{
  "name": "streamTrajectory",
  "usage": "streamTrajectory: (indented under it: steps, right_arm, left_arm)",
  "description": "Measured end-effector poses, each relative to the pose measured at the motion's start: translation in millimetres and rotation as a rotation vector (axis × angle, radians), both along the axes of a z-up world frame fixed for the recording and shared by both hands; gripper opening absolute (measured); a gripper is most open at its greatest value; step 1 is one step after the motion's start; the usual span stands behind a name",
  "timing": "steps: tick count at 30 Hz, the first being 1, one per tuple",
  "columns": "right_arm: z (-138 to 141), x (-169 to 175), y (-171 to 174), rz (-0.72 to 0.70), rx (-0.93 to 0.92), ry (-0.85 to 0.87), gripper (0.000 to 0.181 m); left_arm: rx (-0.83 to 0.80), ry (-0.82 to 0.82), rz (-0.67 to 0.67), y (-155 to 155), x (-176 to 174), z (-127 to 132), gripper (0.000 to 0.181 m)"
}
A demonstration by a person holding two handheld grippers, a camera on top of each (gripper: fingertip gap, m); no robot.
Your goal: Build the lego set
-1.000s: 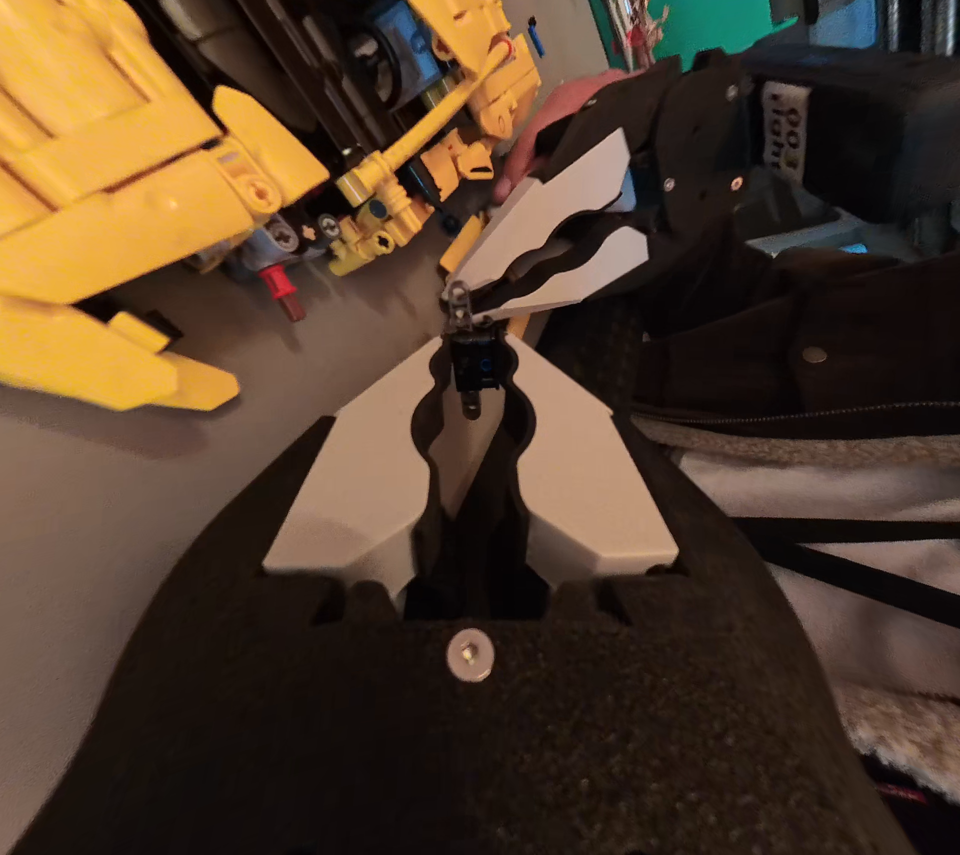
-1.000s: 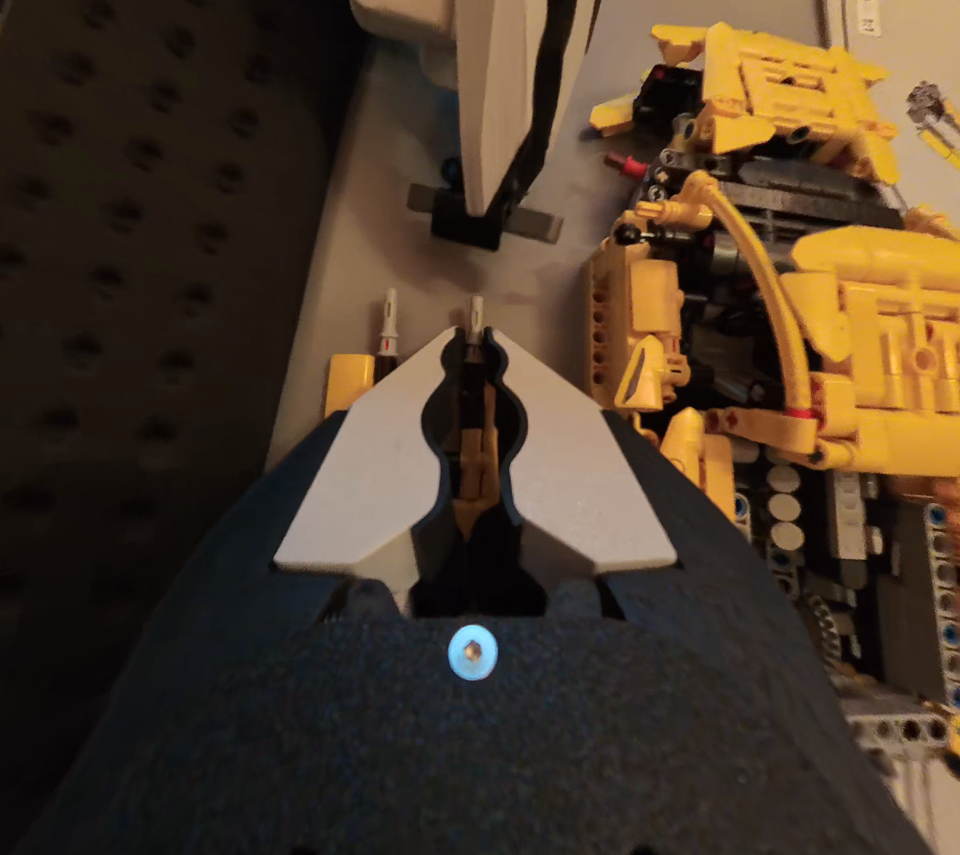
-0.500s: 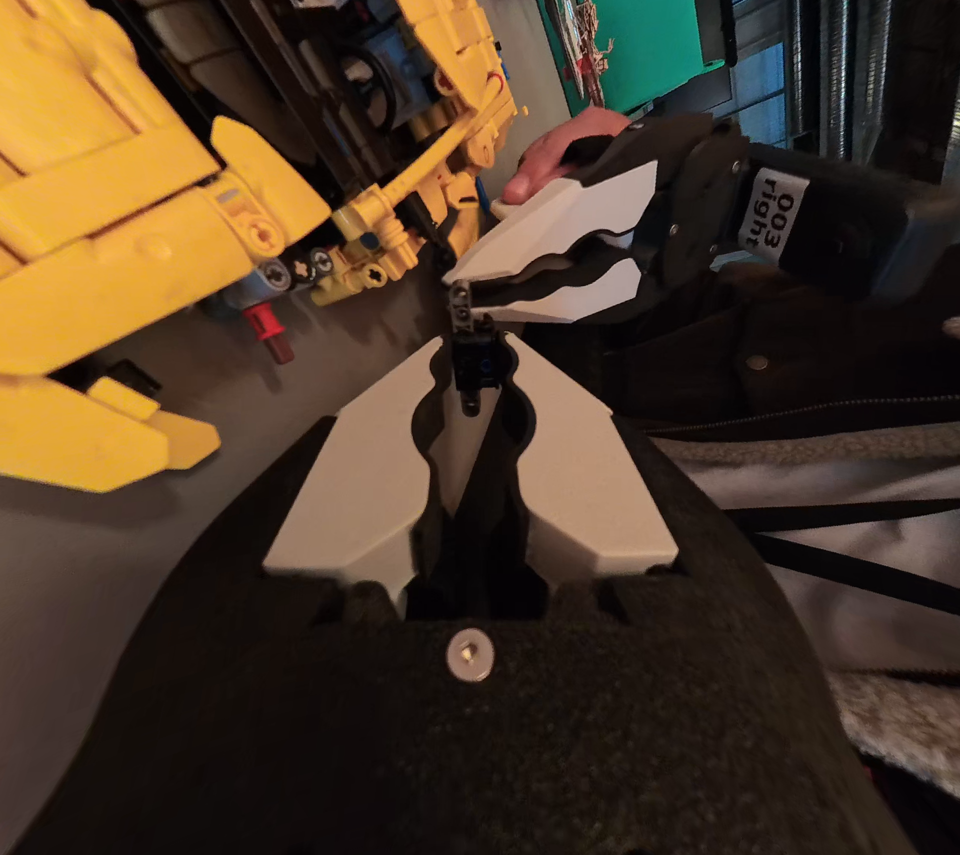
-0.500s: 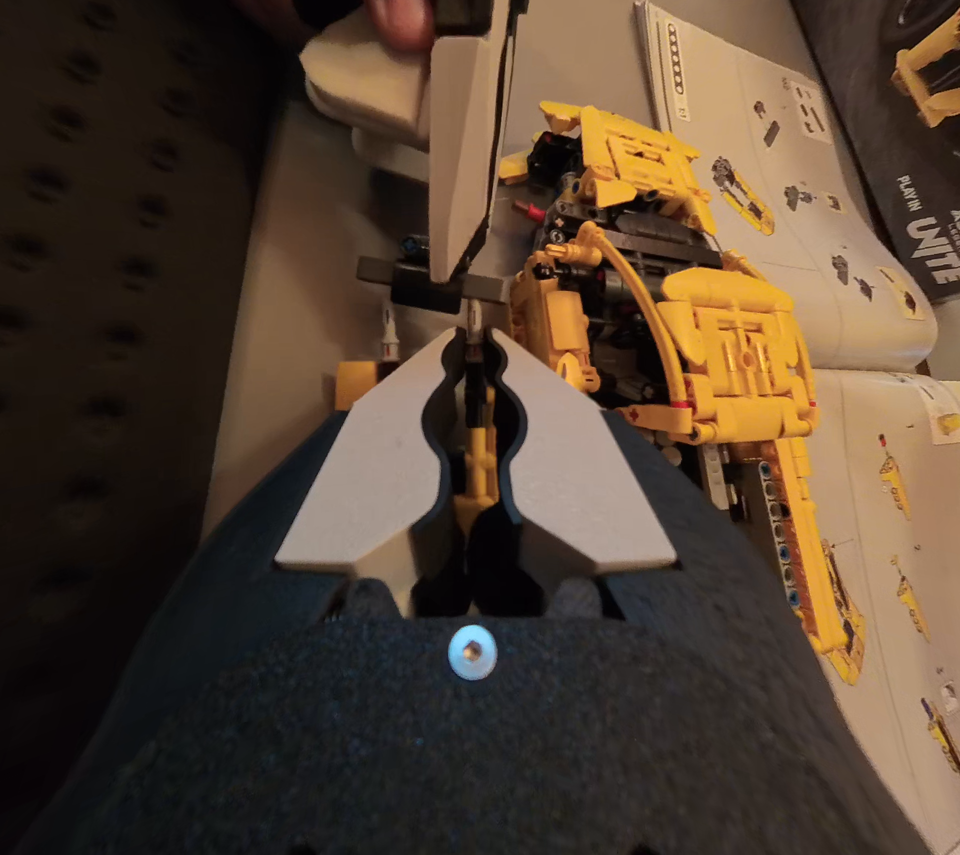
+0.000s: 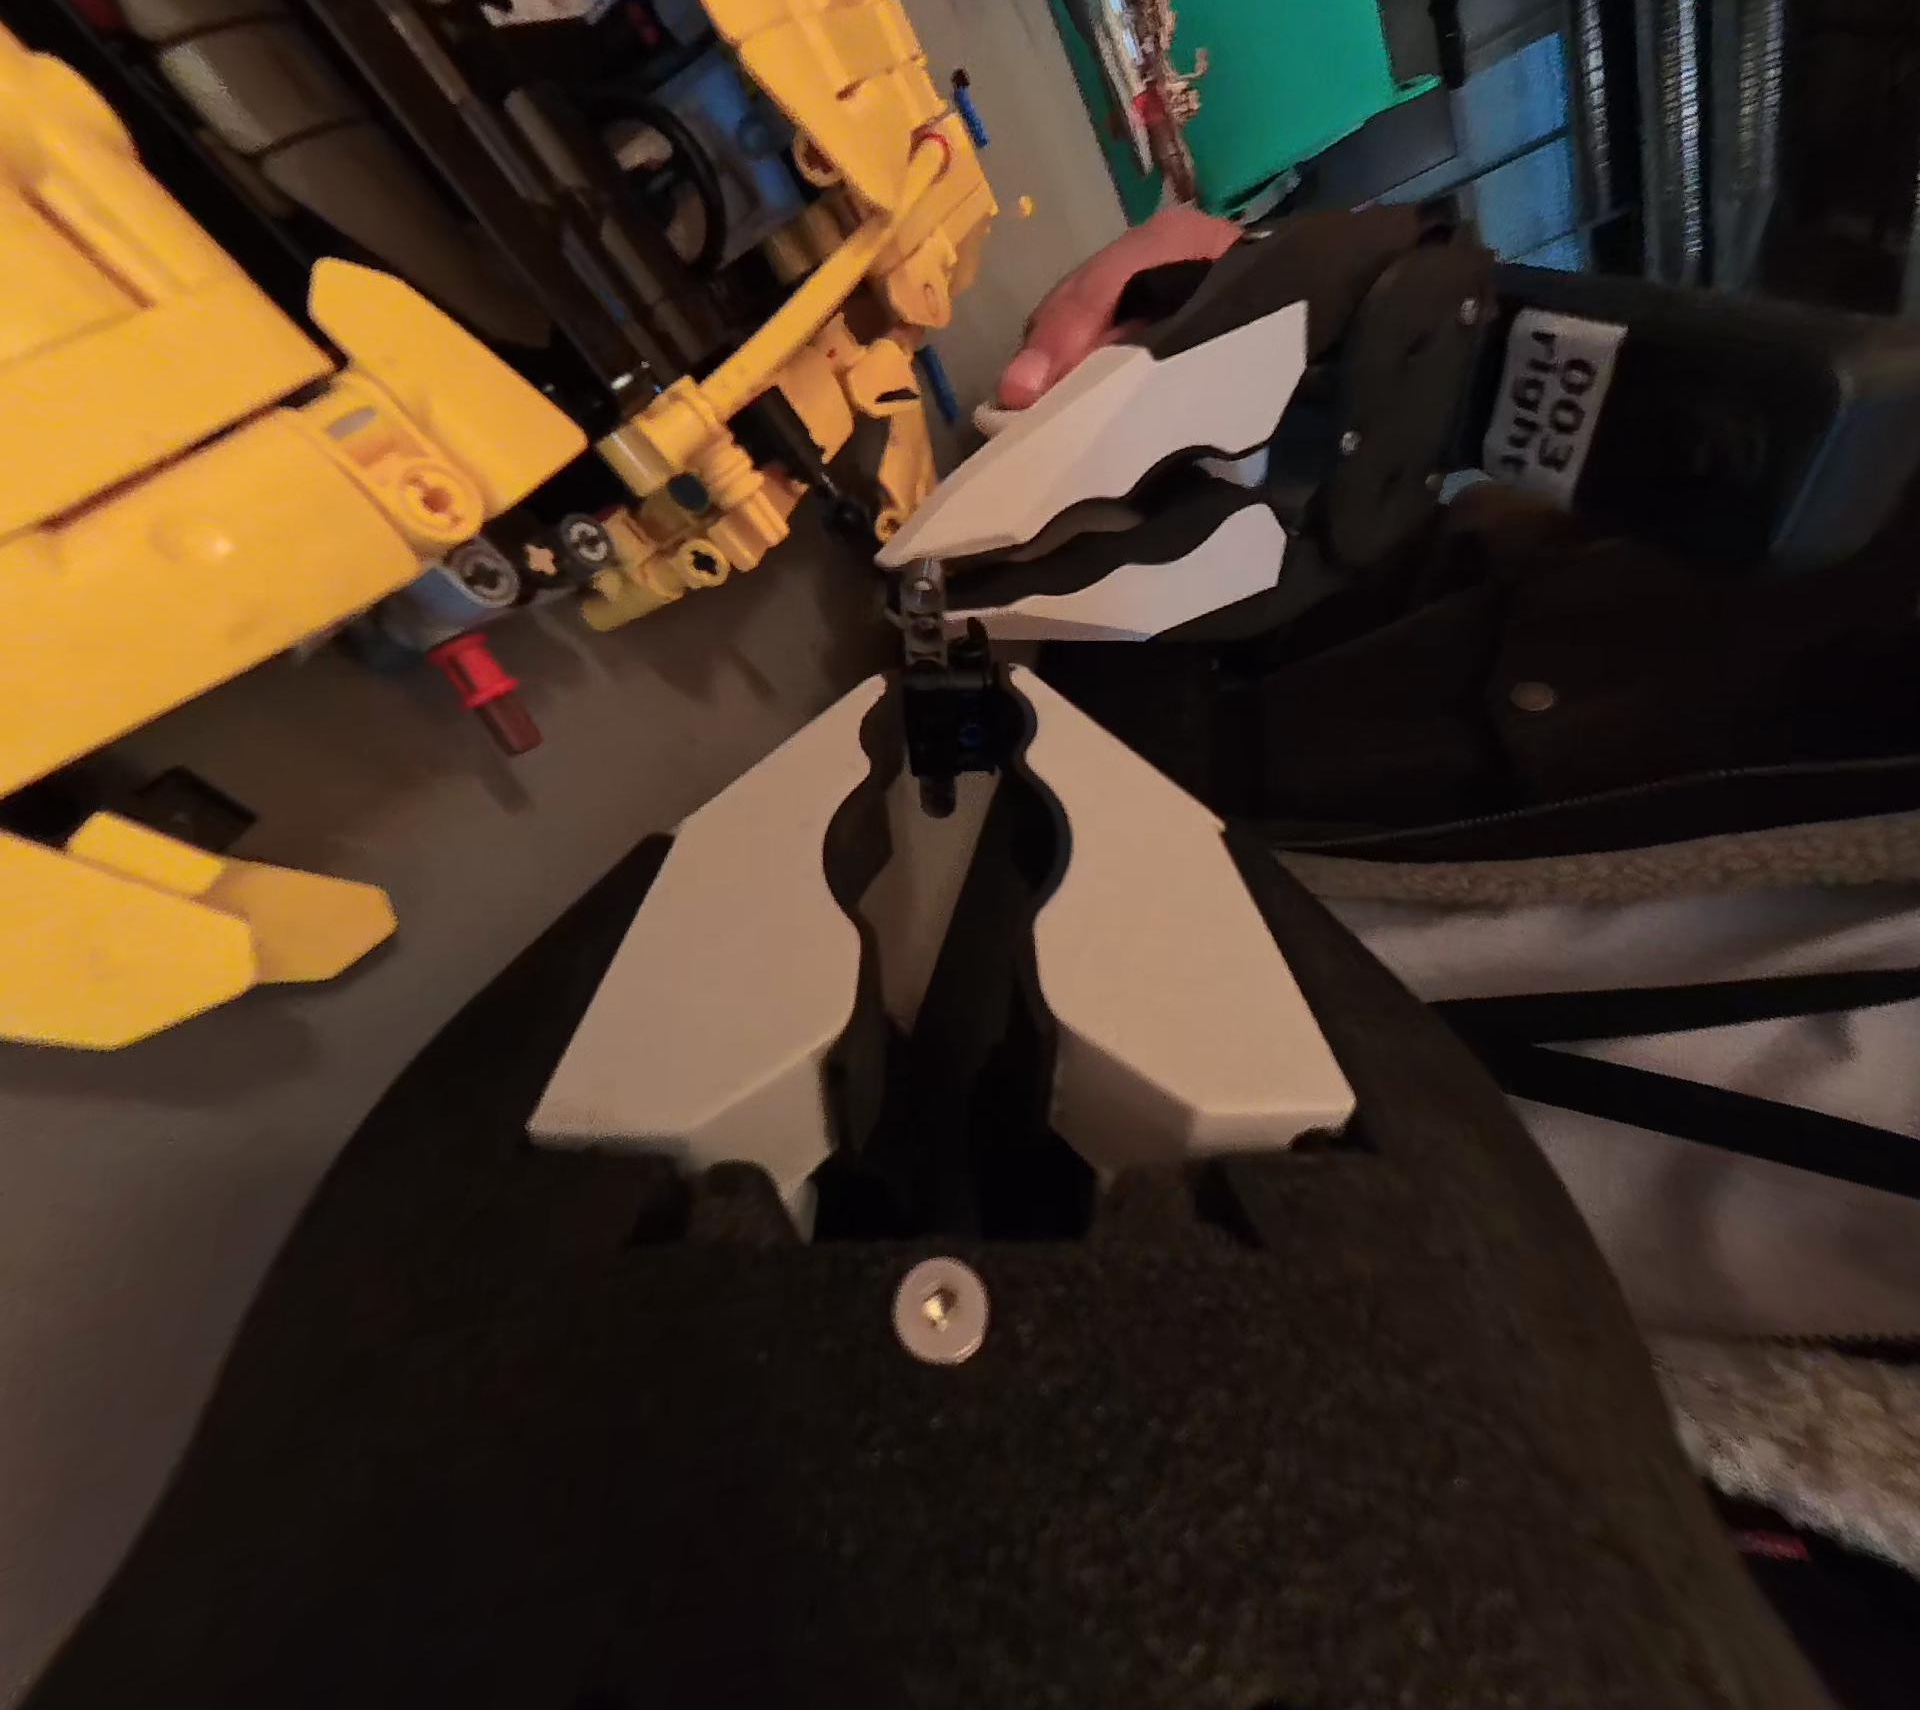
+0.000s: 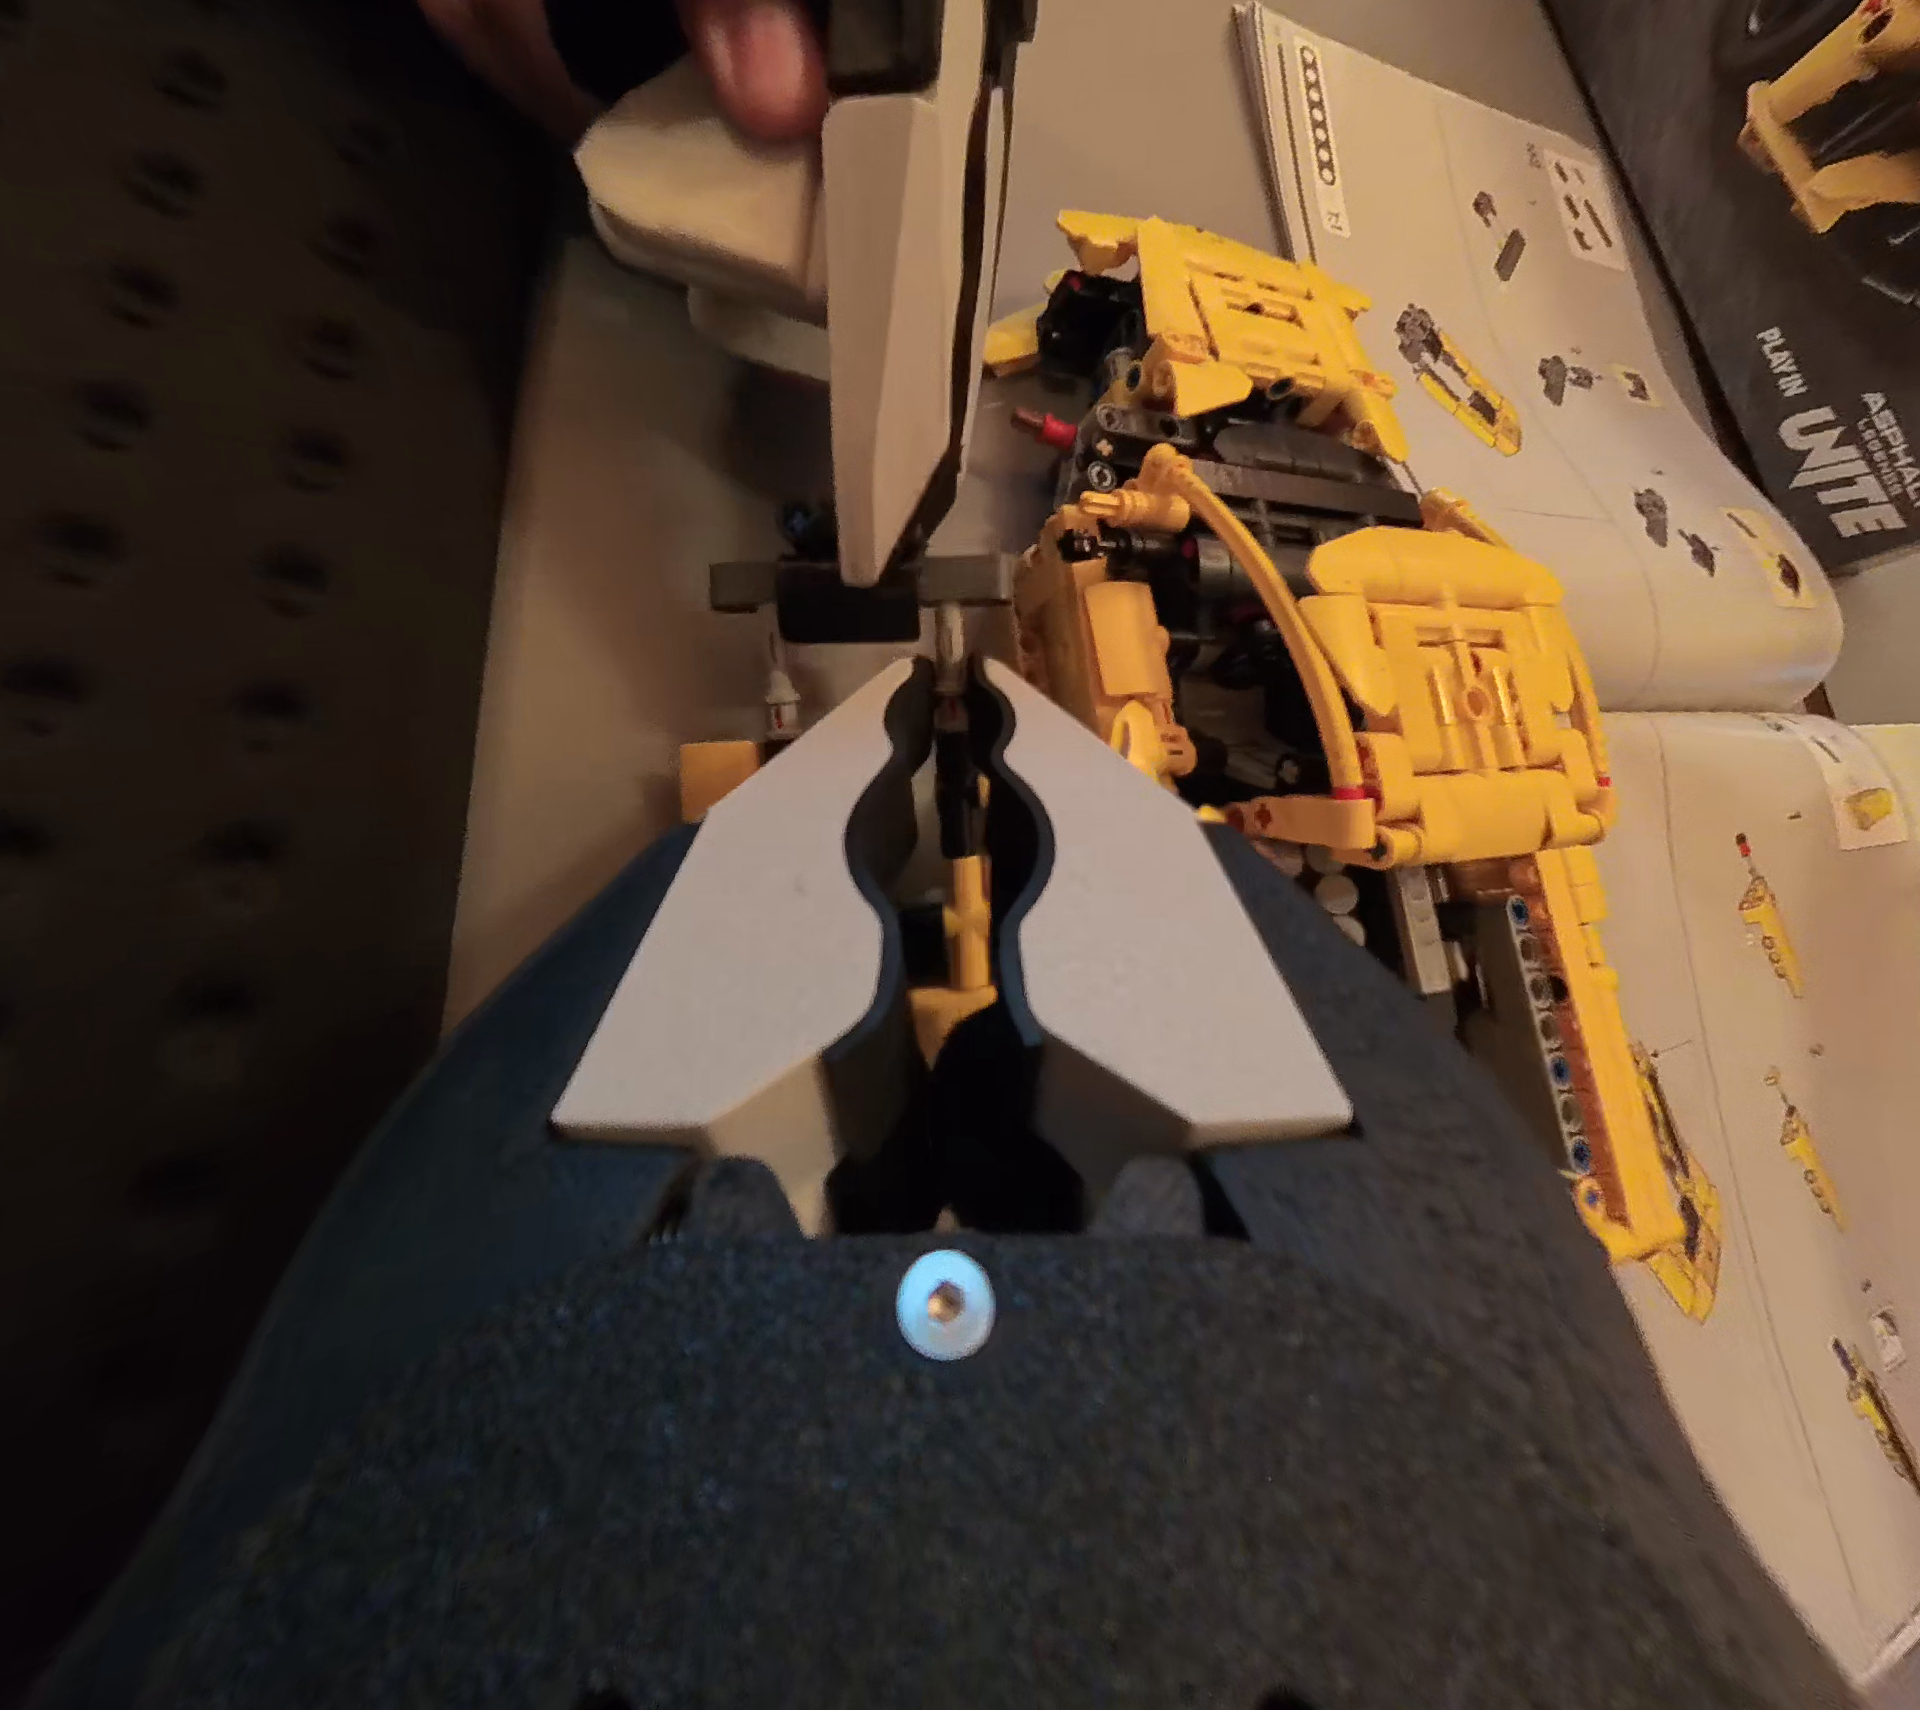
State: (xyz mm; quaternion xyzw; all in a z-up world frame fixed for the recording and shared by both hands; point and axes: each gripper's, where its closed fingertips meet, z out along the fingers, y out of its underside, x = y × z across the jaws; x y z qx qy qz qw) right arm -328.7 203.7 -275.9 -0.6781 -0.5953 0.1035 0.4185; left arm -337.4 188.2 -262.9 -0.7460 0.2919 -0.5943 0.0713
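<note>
My left gripper [image 5: 943, 684] is shut on a small black connector on a dark grey beam [image 5: 940, 725]. In the right wrist view it comes down from above [image 6: 878, 564] with the beam [image 6: 966, 585] held crosswise. My right gripper [image 6: 948, 673] is shut on a thin rod with a grey tip [image 6: 948, 632], a black shaft and a yellow rear. The rod's tip touches the beam. In the left wrist view the right gripper [image 5: 914, 580] meets the piece from the right. The yellow lego model [image 6: 1351, 673] stands just right of both, and also shows in the left wrist view [image 5: 208, 465].
A second rod with a yellow end [image 6: 779, 694] lies on the grey table near the edge. A red pin [image 5: 483, 684] sticks out of the model. An open instruction booklet [image 6: 1558, 310] and the set's box [image 6: 1714, 50] lie at the right. A person's jacket [image 5: 1558, 725] is close on the right. Both grippers' tips are close together, under 4 cm apart.
The two grippers have closed in on each other. The rod's tip, apart from the beam a second ago, now touches it. Both stayed shut on their pieces.
</note>
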Motion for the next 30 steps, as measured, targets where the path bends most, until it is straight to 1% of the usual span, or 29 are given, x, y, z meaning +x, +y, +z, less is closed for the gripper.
streamTrajectory:
  steps: [4, 5, 9, 13, 17, 19, 21, 24, 27, 30]
  right_arm:
    - [-5.3, 0.9, 2.3, -0.028, 0.040, -0.066, 0.006]
    - [-6.5, 0.6, 1.9, -0.037, 0.021, -0.063, 0.005]
    - [-5.1, 0.7, 3.4, -0.053, -0.008, -0.029, 0.005]
    - [-12.4, 0.9, 1.9, -0.043, 0.025, -0.094, 0.004]
    - [-8.5, 1.1, 5.6, -0.059, -0.027, -0.021, 0.005]
    - [-11.5, 2.1, 5.1, -0.060, -0.039, -0.024, 0.005]
    - [-11.5, 2.0, 5.3, -0.052, -0.055, 0.013, 0.006]
    - [-11.5, 2.6, 2.9, -0.035, -0.102, 0.084, 0.006]
    - [-16.1, 3.1, -1.0, -0.017, -0.159, 0.104, 0.016]
    - [-16.8, 2.5, -4.7, 0.019, -0.178, 0.106, 0.017]
  left_arm:
    - [0.063, 0.068, 0.032, 3.6, 0.2, -8.0, 0.015]
    - [0.070, 0.074, 0.036, 3.9, 0.5, -8.7, 0.015]
    - [0.033, 0.048, 0.037, 4.3, 1.3, -6.7, 0.015]
    - [0.010, 0.076, 0.044, 5.6, 2.3, -12.2, 0.014]
    - [-0.031, 0.032, 0.040, 5.6, 3.2, -7.8, 0.015]
    - [-0.030, 0.053, 0.027, 3.9, 3.7, -11.3, 0.015]
    - [-0.053, 0.049, 0.026, 4.6, 3.0, -11.6, 0.015]
    - [-0.036, 0.060, 0.025, 4.3, 3.3, -12.6, 0.015]
    - [-0.043, 0.063, 0.025, 4.6, 3.0, -13.3, 0.015]
    - [-0.045, 0.066, 0.005, 1.6, 3.7, -13.9, 0.015]
